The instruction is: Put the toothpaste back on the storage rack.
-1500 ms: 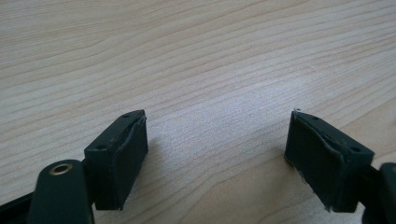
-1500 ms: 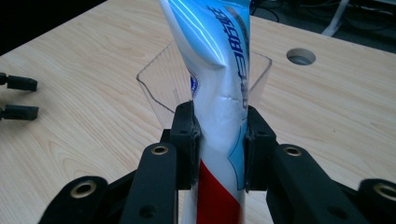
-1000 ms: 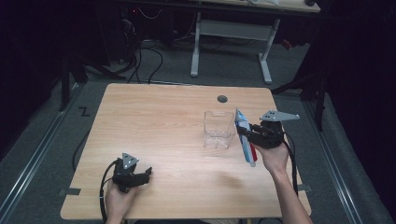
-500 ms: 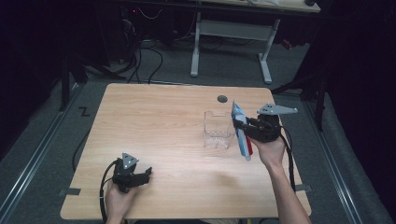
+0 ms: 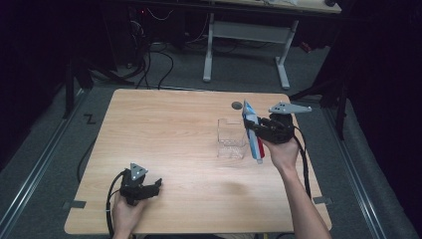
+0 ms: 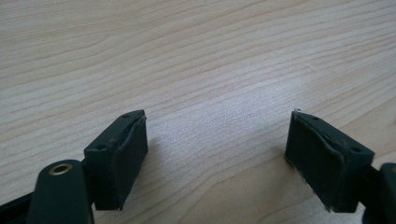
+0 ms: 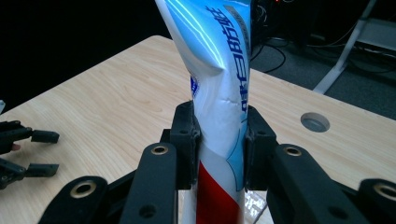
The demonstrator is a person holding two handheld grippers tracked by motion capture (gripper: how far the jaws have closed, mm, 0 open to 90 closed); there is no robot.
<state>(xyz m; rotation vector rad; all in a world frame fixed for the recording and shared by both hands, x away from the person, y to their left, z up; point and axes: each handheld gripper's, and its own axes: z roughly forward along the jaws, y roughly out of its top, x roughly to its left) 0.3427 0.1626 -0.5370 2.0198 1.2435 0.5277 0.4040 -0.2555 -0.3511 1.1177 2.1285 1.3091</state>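
Right gripper (image 7: 219,140) clamps a toothpaste tube (image 7: 217,70) (blue Chinese lettering).

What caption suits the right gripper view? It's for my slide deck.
Right gripper clamps a blue, white and red tube upright above the wooden table.

Table (image 5: 164,129): clear container (image 5: 232,139) right of centre, on the top. Toothpaste tube (image 5: 253,132) just beside container's right side, raised off the top, between the right gripper's (image 5: 255,130) jaws. Cable port (image 5: 237,105) behind container, near far edge. Left gripper (image 5: 155,185) near the near-left corner, well apart from container.
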